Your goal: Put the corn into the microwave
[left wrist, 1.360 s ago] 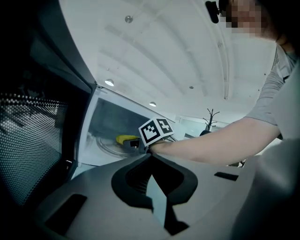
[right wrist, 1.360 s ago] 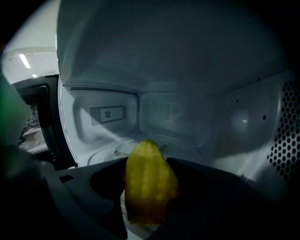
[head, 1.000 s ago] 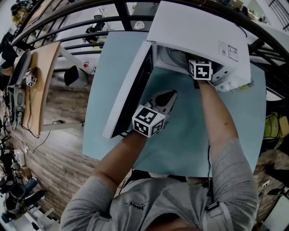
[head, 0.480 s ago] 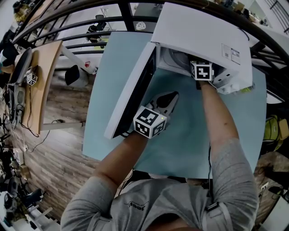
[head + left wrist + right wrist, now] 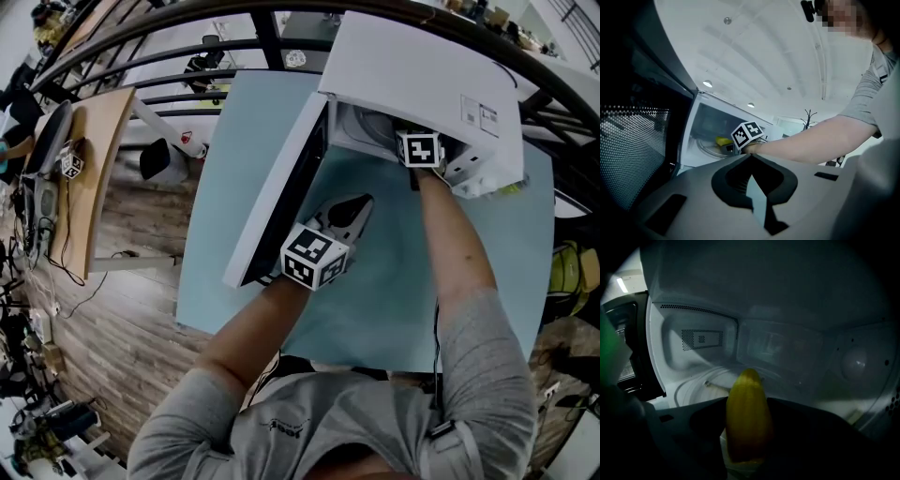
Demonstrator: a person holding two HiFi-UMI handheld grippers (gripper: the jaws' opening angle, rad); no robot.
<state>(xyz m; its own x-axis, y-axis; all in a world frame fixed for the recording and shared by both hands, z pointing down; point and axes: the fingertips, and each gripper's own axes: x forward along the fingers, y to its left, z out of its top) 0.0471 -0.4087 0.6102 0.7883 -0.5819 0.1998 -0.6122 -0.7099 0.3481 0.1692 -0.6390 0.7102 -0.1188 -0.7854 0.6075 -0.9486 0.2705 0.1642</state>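
Note:
The white microwave (image 5: 422, 75) stands at the back of the table with its door (image 5: 277, 192) swung wide to the left. My right gripper (image 5: 747, 401) reaches into the cavity, shut on a yellow corn cob (image 5: 746, 418) that points inward above the glass turntable (image 5: 708, 383). In the head view only its marker cube (image 5: 418, 148) shows at the opening. The left gripper view shows that cube (image 5: 746, 134) and a bit of the corn (image 5: 723, 140) inside. My left gripper (image 5: 352, 208) hovers over the table beside the door, shut, holding nothing.
The light blue table (image 5: 394, 281) carries the microwave; its front edge lies close to the person's body. The open door's dark mesh window (image 5: 633, 140) sits just left of the left gripper. A wooden desk (image 5: 94, 159) stands off to the left across the floor.

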